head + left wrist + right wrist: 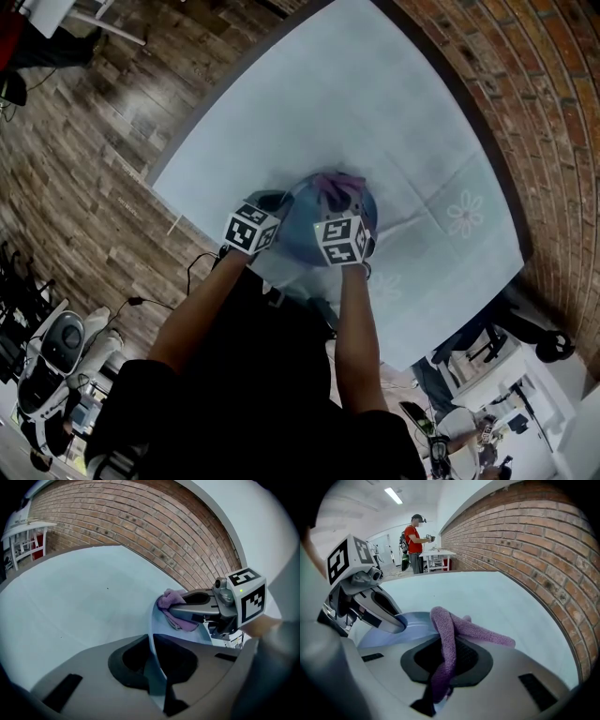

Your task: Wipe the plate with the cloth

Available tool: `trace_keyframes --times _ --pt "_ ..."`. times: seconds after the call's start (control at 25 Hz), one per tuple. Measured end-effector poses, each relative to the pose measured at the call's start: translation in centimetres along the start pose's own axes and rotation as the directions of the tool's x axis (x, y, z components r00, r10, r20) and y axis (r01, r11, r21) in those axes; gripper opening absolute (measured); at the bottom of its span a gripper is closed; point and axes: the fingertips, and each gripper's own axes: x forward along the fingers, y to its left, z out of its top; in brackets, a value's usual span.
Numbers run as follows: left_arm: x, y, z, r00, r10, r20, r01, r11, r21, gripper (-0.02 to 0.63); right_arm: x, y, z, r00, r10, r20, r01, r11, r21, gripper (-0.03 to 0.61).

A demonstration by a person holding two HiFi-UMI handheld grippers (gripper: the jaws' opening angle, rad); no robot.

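1. the left gripper [152, 662] has its jaws pinched narrow on the rim of the blue plate [151, 629]. judging by the grip, it steadies the dish so that it does not slide under the rubbing.
2. the right gripper [443, 663] is clamped on a bunched fold of the purple cloth [449, 629]. a loose tail trails off to the right, which leaves a soft wad ahead of the jaws to press on the plate.
3. the cloth's long axis runs from the jaws forward, onto the plate's face near its far rim [337, 187].
4. the plate [323, 230] sits between the two grippers, over the near part of the table [375, 94]. from the head view its face points up. the left gripper sees it edge-on, reaching away from the jaws.
5. whether it rests on the table or is lifted, i cannot tell.
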Motion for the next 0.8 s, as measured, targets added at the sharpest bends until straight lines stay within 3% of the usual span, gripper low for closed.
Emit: trace_keyframes --times 0.8 --pt "-0.1 0.2 0.0 1.0 0.003 0.014 -0.002 0.999 -0.043 0.051 -3.2 -3.8 -5.6 0.973 -0.156 -0.171 0.164 0.986 0.033 0.063"
